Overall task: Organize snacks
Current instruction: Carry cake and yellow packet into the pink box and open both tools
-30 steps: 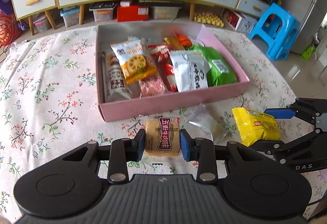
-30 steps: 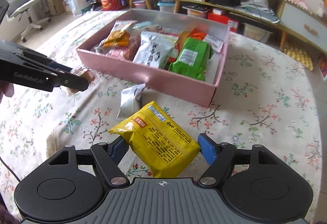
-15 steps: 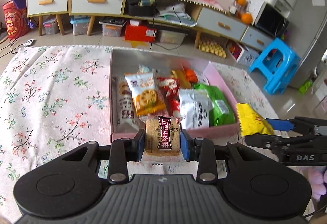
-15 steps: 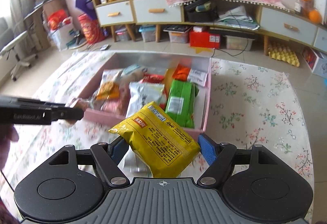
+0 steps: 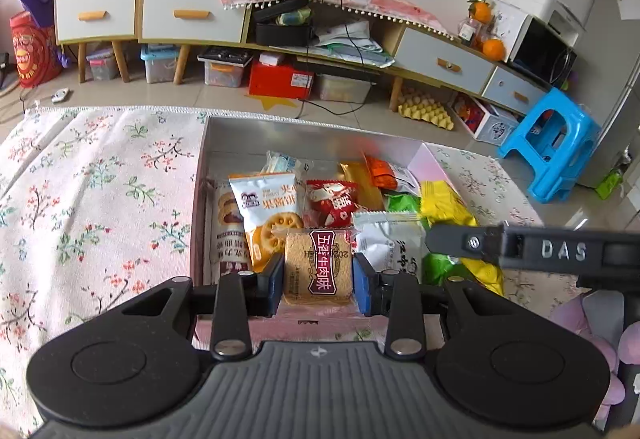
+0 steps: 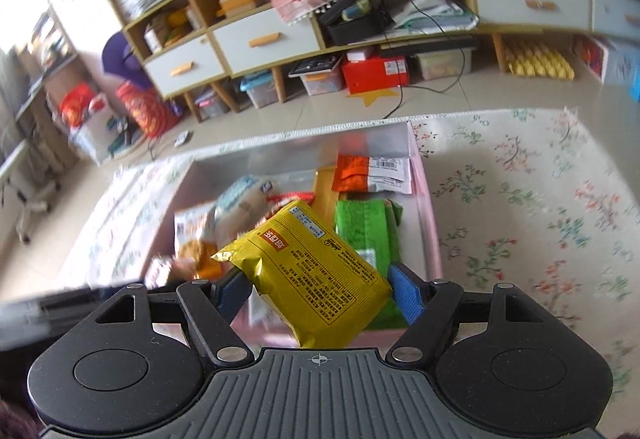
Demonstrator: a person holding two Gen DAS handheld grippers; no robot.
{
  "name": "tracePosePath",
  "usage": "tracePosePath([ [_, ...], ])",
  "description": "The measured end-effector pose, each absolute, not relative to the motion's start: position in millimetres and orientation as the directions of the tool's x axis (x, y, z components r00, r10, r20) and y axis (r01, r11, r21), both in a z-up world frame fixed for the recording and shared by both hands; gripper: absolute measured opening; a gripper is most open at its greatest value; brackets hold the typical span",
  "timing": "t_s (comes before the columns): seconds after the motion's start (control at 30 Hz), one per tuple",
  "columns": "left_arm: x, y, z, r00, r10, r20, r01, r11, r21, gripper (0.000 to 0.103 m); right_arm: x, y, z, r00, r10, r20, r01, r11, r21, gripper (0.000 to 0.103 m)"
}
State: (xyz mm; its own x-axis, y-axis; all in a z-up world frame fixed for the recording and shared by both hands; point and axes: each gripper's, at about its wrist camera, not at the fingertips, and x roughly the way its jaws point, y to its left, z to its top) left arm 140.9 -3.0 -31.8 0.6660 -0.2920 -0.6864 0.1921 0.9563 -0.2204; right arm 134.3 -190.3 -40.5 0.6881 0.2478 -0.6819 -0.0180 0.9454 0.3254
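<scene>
My left gripper (image 5: 318,281) is shut on a clear-wrapped biscuit packet with a maroon label (image 5: 318,267), held above the near edge of the pink box (image 5: 428,163). My right gripper (image 6: 318,291) is shut on a yellow snack packet (image 6: 308,271), held over the same pink box (image 6: 430,215). The right gripper also shows in the left wrist view (image 5: 436,239), with the yellow packet (image 5: 444,203) over the box's right side. The box holds several snack packets, among them a green one (image 6: 360,223) and an orange one (image 6: 352,167).
The box sits on a floral tablecloth (image 5: 92,199). Beyond the table stand a low cabinet with drawers (image 5: 192,19), storage bins on the floor and a blue stool (image 5: 556,143). The right wrist view is blurred by motion.
Both grippers have risen from the tablecloth and moved forward over the pink box, each carrying its packet. The yellow packet now hangs over the box's right side.
</scene>
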Motion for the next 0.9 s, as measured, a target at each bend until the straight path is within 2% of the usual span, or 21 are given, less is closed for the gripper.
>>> tracePosePath([
  [0.17, 143.5, -7.2, -35.3, 0.679, -0.247, -0.691, 0.183, 0.969, -0.166, 0.032, 144.1, -182.6, -45.2, 0.692, 0.239, -0.681, 0.015, 0.938, 0.345, 0.075],
  [0.9, 145.8, 9.4, -38.3, 0.656, -0.244, -0.714, 0.151, 0.970, -0.192, 0.033, 156.1, -168.3, -48.9, 0.707, 0.236, -0.667, 0.020, 0.935, 0.353, 0.076],
])
